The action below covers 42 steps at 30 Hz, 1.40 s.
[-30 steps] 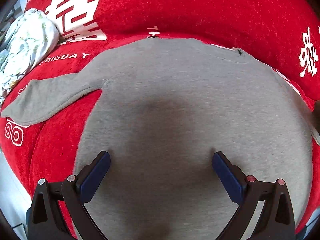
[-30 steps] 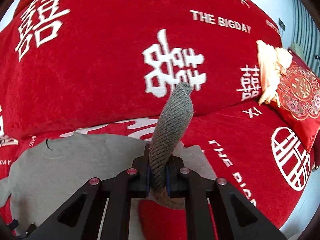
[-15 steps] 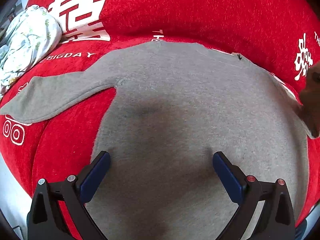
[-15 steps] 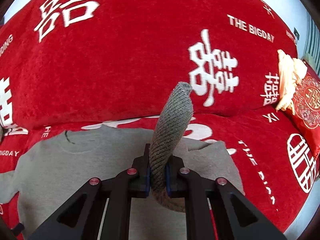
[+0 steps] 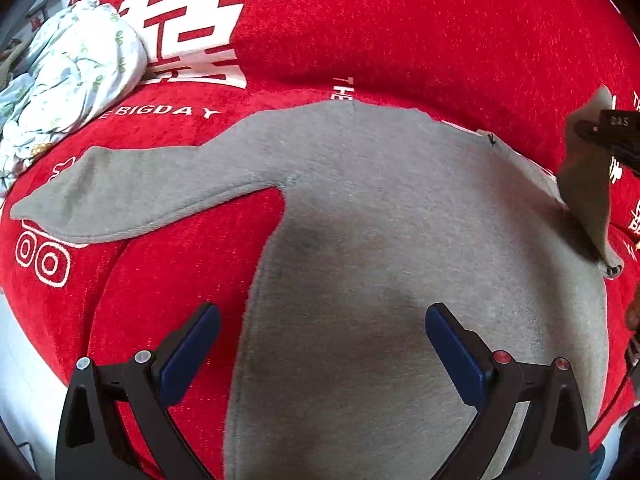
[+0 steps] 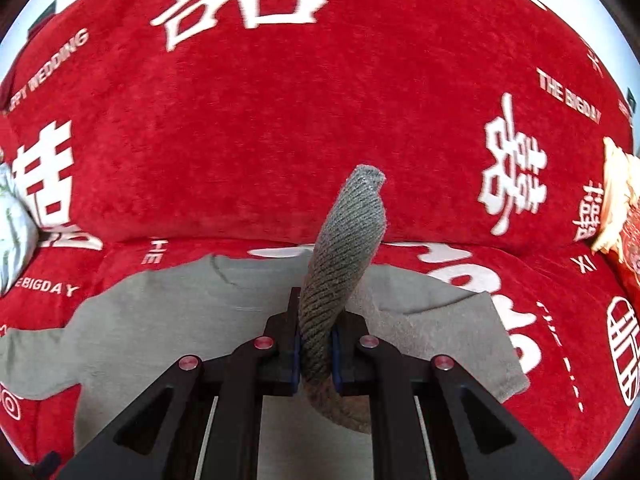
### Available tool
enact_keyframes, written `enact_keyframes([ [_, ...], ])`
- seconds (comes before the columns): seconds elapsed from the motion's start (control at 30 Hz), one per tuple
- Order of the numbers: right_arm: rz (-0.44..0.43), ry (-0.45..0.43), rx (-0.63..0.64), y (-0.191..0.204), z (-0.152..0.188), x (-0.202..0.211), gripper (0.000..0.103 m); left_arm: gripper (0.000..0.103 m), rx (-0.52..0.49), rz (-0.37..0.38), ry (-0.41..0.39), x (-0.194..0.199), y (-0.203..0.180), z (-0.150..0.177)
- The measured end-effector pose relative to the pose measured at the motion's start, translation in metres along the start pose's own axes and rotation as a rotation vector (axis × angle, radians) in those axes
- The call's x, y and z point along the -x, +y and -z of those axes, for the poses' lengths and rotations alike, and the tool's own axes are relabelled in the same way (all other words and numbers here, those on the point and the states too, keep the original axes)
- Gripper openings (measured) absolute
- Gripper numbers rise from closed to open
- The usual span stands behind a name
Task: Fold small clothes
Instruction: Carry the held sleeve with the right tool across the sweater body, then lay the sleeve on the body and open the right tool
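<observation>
Grey sweater lies flat, spread out on the red sofa cover, neckline toward the backrest. Left tool hangs over the lower body of the sweater, fingers wide apart, gripping nothing; its left finger sits over red cover just beside the sweater's side edge, the other finger over grey fabric. Right tool is clamped tight on the ribbed cuff of the right sleeve, and the cuff sticks up between the closed fingers. In the left wrist view that lifted sleeve shows at the right edge, raised off the sofa and hanging from the right tool. Left sleeve is laid straight out to the side, flat, not folded. Progress looks early: garment is laid out and one sleeve is picked up, but no fold is visible anywhere yet. Left to do, as I judge it: lay the right sleeve across the body, same for the left sleeve, then fold the body up. Floral cloth bundle sits at the far left against the backrest, apart from the sweater; an orange-and-red cushion is at the far right.
</observation>
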State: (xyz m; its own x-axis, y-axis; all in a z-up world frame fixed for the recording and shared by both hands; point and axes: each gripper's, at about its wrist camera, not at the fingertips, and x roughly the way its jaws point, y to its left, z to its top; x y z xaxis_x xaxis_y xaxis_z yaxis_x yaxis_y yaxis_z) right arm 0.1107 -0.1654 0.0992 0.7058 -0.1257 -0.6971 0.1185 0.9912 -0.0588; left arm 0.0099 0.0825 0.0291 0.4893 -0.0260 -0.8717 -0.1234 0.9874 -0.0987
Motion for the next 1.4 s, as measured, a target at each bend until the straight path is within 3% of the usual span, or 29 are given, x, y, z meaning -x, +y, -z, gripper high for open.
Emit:
enact_keyframes([
  [0.6, -0.117, 0.046, 0.172, 0.108, 0.021, -0.009, 0.012, 0.103, 0.056, 0.005, -0.015, 0.013, 0.028, -0.002],
  [1.2, -0.160, 0.176, 0.258, 0.149, 0.068, -0.045, 0.013, 0.103, 0.093, 0.003, -0.002, 0.014, 0.045, 0.002],
  [1.3, -0.222, 0.205, 0.266, 0.155, 0.072, -0.047, 0.022, 0.103, 0.092, 0.002, -0.001, 0.015, 0.045, 0.002],
  [1.37, -0.285, 0.218, 0.268, 0.159, 0.074, -0.044, 0.045, 0.103, 0.097, 0.004, -0.001, 0.017, 0.045, 0.002],
  [1.4, -0.326, 0.213, 0.281, 0.163, 0.075, -0.039, 0.050, 0.103, 0.101, 0.005, -0.003, 0.018, 0.045, 0.002],
])
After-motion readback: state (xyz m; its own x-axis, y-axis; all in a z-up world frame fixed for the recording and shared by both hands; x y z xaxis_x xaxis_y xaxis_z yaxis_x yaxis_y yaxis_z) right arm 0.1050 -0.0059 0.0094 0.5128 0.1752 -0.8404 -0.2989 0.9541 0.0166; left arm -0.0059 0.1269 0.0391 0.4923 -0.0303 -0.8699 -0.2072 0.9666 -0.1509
